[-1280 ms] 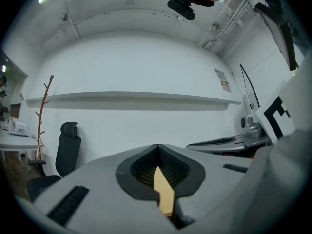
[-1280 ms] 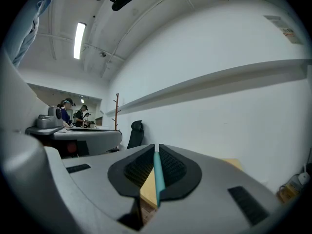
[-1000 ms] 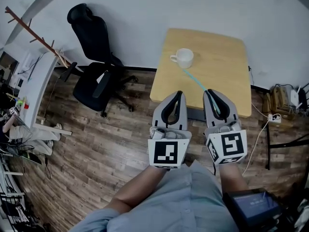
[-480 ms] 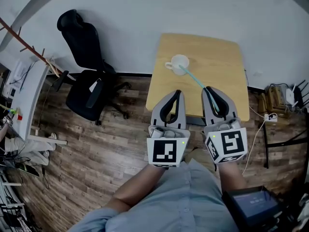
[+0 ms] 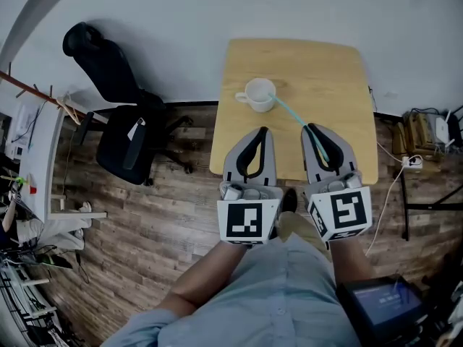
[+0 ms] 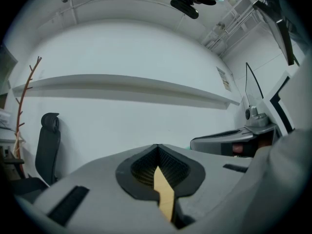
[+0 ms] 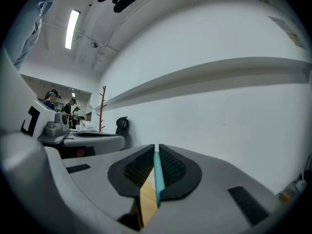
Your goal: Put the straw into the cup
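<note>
Forward, right hand-held gripper pinching straw toward cup

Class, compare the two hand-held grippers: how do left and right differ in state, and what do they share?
The right hand-held gripper is shut on a teal straw; the left hand-held gripper is shut on nothing. The right one's straw reaches the rim of the white cup; the left one touches neither straw nor cup. Shared: jaws together, side by side above the wooden table.
</note>
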Demonstrator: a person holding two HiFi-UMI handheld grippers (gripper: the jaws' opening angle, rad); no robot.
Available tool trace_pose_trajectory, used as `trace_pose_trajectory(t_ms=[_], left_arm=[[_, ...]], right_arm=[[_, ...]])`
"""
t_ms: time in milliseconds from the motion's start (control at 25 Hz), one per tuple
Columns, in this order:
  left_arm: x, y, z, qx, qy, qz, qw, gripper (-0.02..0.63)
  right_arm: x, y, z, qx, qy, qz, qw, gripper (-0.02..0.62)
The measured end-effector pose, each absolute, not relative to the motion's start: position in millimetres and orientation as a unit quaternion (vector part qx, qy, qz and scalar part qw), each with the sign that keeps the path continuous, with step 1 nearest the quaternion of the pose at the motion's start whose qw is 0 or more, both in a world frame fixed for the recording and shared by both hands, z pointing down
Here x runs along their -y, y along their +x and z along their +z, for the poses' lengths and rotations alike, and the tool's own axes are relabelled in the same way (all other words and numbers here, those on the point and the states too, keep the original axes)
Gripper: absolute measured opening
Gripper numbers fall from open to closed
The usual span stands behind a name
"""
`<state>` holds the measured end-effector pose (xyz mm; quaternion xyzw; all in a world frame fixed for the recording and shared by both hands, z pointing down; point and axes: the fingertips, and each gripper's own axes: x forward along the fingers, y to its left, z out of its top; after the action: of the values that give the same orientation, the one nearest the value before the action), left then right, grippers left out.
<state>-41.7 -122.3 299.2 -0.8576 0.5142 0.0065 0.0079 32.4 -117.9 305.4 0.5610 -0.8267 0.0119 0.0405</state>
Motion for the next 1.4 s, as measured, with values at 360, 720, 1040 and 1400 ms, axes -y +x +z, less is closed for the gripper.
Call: trace_pose_trajectory(t_ms=[360, 720, 1040, 1400], left_arm=[[192, -22, 298, -0.545, -0.838, -0.02, 0.019, -0.008], [224, -13, 269, -0.575, -0.817, -0.008, 0.048, -0.008], [237, -18, 274, -0.586, -0.81, -0.005, 0.036, -0.008], [256, -26, 310, -0.579, -0.815, -0.026, -0.002, -0.008]], right_arm=[[192, 53, 310, 0.848, 0.529, 0.032, 0.021, 0.025], [231, 56, 275, 0.873, 0.487, 0.005, -0.008, 0.025], [243, 54, 284, 0.876, 0.482, 0.01, 0.004, 0.025], [253, 44, 331, 0.876, 0.478, 0.05, 0.047, 0.025]])
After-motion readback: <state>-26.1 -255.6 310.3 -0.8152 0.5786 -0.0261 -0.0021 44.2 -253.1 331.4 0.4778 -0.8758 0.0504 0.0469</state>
